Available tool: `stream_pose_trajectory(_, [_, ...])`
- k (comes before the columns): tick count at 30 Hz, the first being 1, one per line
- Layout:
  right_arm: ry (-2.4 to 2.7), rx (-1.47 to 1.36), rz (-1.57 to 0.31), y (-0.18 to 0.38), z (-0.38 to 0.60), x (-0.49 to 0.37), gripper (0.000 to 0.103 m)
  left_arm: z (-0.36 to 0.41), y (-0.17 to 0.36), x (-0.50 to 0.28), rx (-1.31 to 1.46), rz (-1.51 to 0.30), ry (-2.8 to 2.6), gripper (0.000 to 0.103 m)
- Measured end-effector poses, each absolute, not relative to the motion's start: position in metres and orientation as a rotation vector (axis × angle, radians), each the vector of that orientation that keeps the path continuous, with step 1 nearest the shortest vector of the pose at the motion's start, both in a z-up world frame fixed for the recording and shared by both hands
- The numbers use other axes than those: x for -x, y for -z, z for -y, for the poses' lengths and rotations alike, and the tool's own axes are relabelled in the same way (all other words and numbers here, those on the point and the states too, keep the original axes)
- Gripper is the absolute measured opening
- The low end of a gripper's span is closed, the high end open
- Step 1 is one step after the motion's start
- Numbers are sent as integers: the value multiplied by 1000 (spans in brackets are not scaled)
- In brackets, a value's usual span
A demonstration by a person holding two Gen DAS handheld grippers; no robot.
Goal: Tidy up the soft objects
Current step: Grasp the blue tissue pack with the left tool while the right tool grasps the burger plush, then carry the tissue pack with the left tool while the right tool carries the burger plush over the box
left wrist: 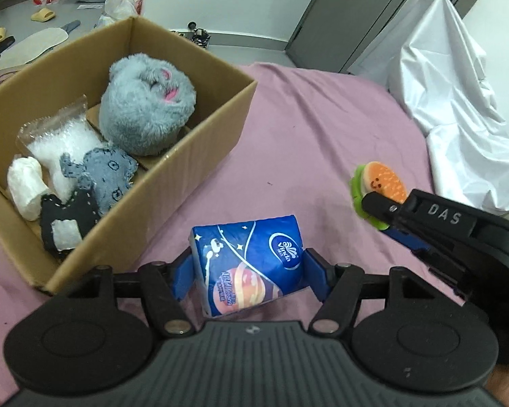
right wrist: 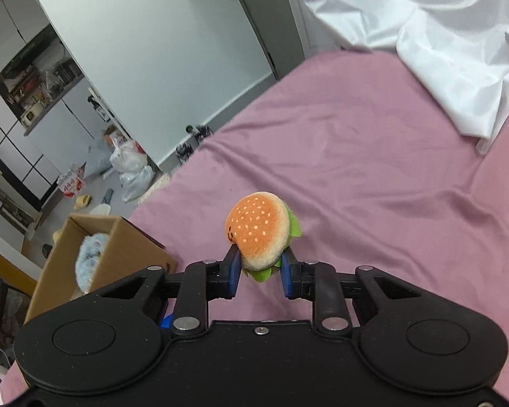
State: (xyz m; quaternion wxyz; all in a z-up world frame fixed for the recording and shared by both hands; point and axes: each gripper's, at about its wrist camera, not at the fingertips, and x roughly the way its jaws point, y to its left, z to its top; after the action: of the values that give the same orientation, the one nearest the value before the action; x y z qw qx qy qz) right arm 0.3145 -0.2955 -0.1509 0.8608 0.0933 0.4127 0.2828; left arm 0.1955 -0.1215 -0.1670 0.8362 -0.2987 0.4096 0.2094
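My left gripper (left wrist: 247, 274) is shut on a blue tissue pack (left wrist: 251, 264) and holds it just above the pink bed sheet (left wrist: 322, 129), right of the cardboard box (left wrist: 173, 183). My right gripper (right wrist: 260, 271) is shut on a small plush burger (right wrist: 259, 234) and holds it above the sheet; both show in the left wrist view, the right gripper (left wrist: 380, 207) and the burger (left wrist: 378, 186). The box holds a grey fluffy plush (left wrist: 146, 105), a bag of white filling (left wrist: 64, 142), denim soft toys (left wrist: 108, 173) and a white roll (left wrist: 25, 186).
A crumpled white sheet (left wrist: 458, 108) lies at the bed's far right, also in the right wrist view (right wrist: 441, 34). The box (right wrist: 118, 247) sits at the bed's left edge. Beyond it the floor holds slippers (left wrist: 42, 15) and plastic bags (right wrist: 132, 166).
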Motion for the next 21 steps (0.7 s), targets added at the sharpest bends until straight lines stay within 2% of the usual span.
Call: stream_pose_trajectory(21, [-704,-146,-786,112,285,-281,24,106,120,-137,576,-832,-379,65])
